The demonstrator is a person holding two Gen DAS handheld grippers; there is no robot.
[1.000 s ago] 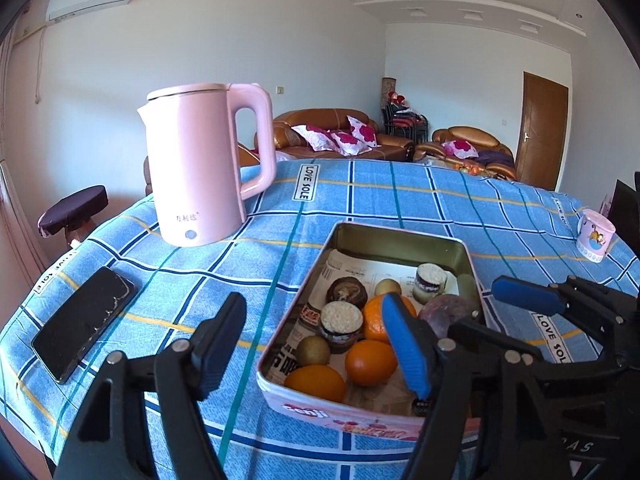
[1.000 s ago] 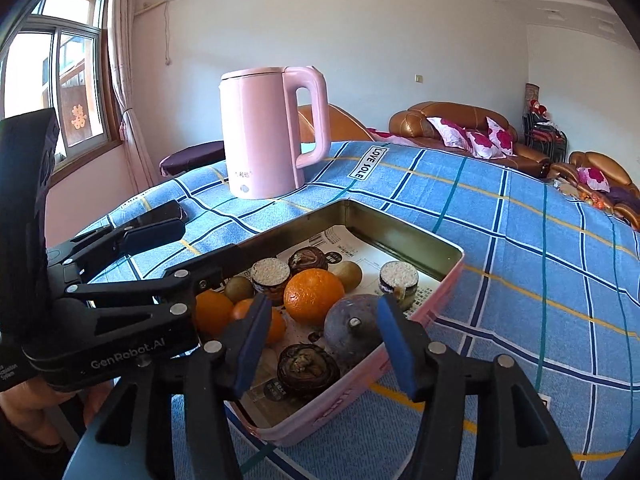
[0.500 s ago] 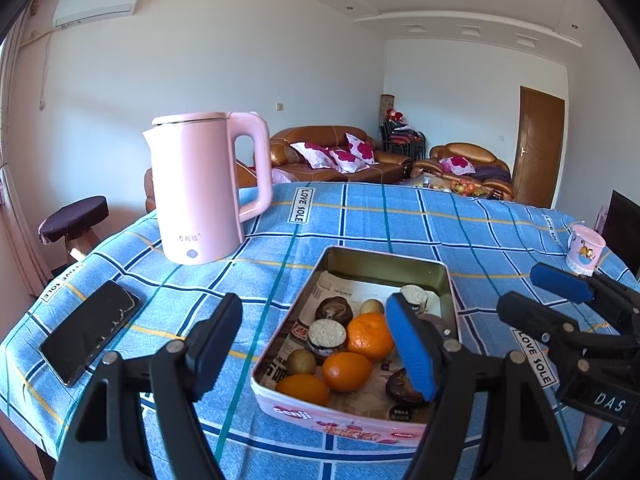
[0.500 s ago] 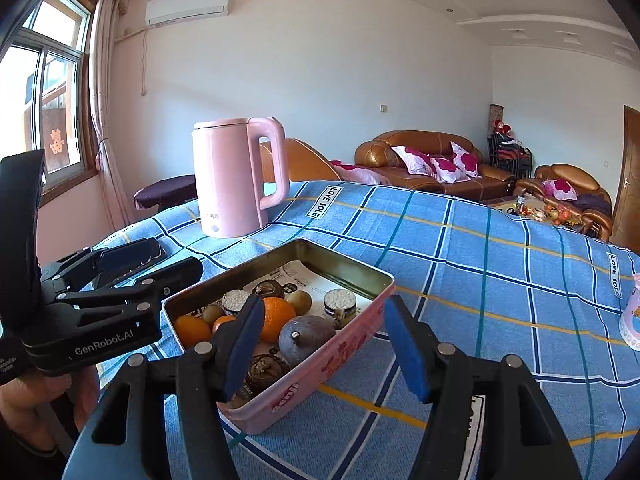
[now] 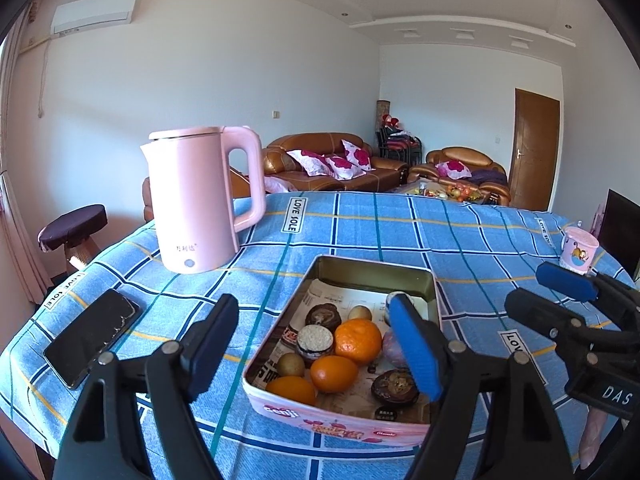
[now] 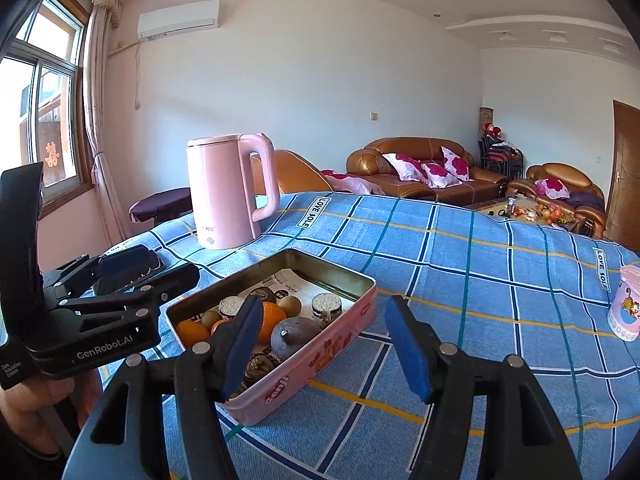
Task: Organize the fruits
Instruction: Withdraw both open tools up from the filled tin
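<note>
Three oranges (image 5: 334, 372) sit in the near left part of a rectangular pink metal tin (image 5: 340, 420) at the lower centre of the left wrist frame, together with small brown-green round fruits (image 5: 291, 364), a dull purple round fruit (image 6: 294, 338) and dark halved fruits with pale flesh (image 5: 315, 342). Printed newspaper (image 5: 340, 300) lines the tin floor, and the pink outer wall carries white lettering that seems to read "Genji". The tin rests on a blue checked tablecloth (image 5: 360, 224) with white labels reading "LOVE SOLE".

Nearest the lens, the left gripper (image 5: 316, 344) hangs above the tin's near left corner with its blue-padded jaws spread wide and holding nothing. In the right wrist frame the right gripper (image 6: 328, 344) stands likewise wide apart and empty at the lower centre, straddling the tin's near end. The left gripper's black body at the left edge of that frame reads "GenRobot.AI"; the right gripper's body at the right edge of the left wrist frame shows "DAS".

At the upper left of the cloth stands a tall pink electric kettle (image 5: 196, 200) with small unreadable characters near its base. A black smartphone (image 5: 94, 336) lies at the lower left, and a pink cartoon-printed cup (image 5: 578, 250) stands at the far right.
</note>
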